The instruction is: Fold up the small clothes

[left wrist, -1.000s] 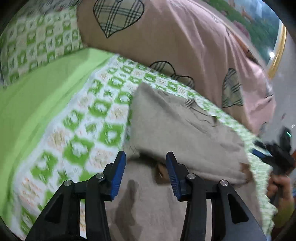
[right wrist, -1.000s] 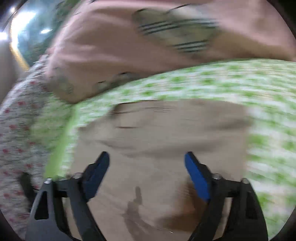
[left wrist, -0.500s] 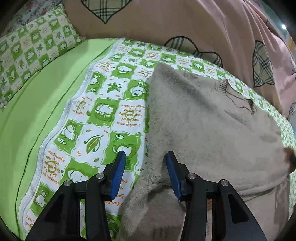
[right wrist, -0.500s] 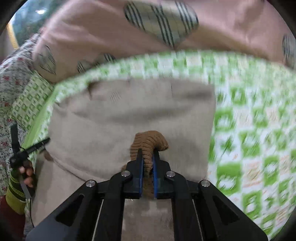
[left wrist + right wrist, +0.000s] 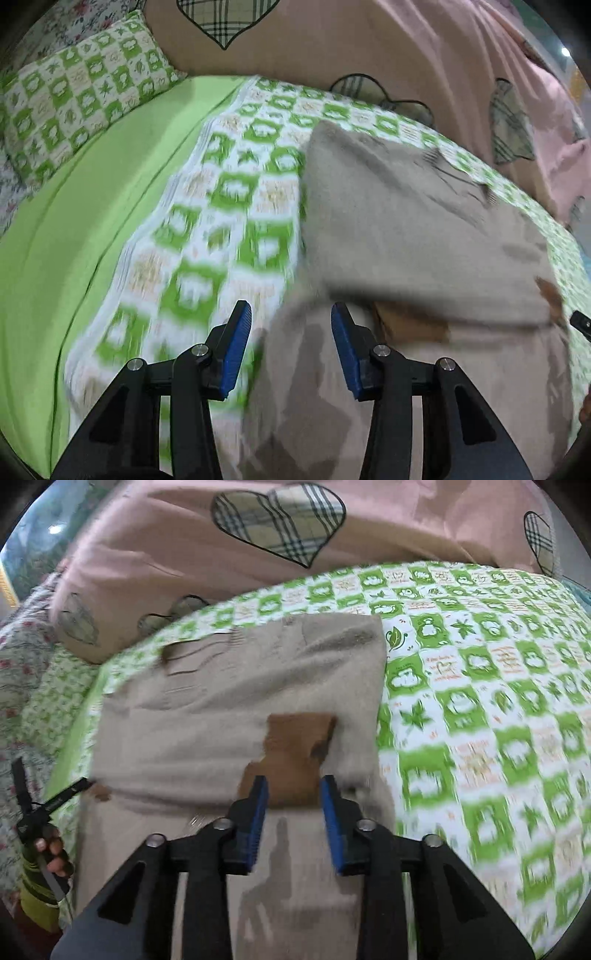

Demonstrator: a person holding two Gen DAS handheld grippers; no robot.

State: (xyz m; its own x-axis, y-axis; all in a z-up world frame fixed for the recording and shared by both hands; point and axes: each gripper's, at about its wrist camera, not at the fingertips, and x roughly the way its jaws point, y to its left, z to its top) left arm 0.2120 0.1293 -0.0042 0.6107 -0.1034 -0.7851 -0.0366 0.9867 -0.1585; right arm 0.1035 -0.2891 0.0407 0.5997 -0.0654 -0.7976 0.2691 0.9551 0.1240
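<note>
A beige sweater (image 5: 406, 221) (image 5: 221, 709) lies folded on the green checked bedspread (image 5: 480, 664). One brown cuff (image 5: 295, 742) rests flat on the sweater's front, just ahead of my right gripper (image 5: 294, 782). That gripper's jaws are opening and the pads stand clear of the cuff on both sides. My left gripper (image 5: 291, 310) hangs open over the sweater's left edge, holding nothing. A strip of brown cuff (image 5: 410, 325) peeks from under the fold to its right. The right wrist view shows the left gripper (image 5: 48, 805) at the far left, in a hand (image 5: 51, 853).
A pink quilt with plaid hearts (image 5: 369, 44) (image 5: 184, 535) is bunched along the far side of the bed. A green checked pillow (image 5: 74, 103) lies far left, next to a plain green sheet (image 5: 74, 240). Checked bedspread stretches right of the sweater.
The right gripper, shut on the brown cuff half a second ago, has let it go flat on the sweater. The left gripper has drawn back toward the near fold, still open.
</note>
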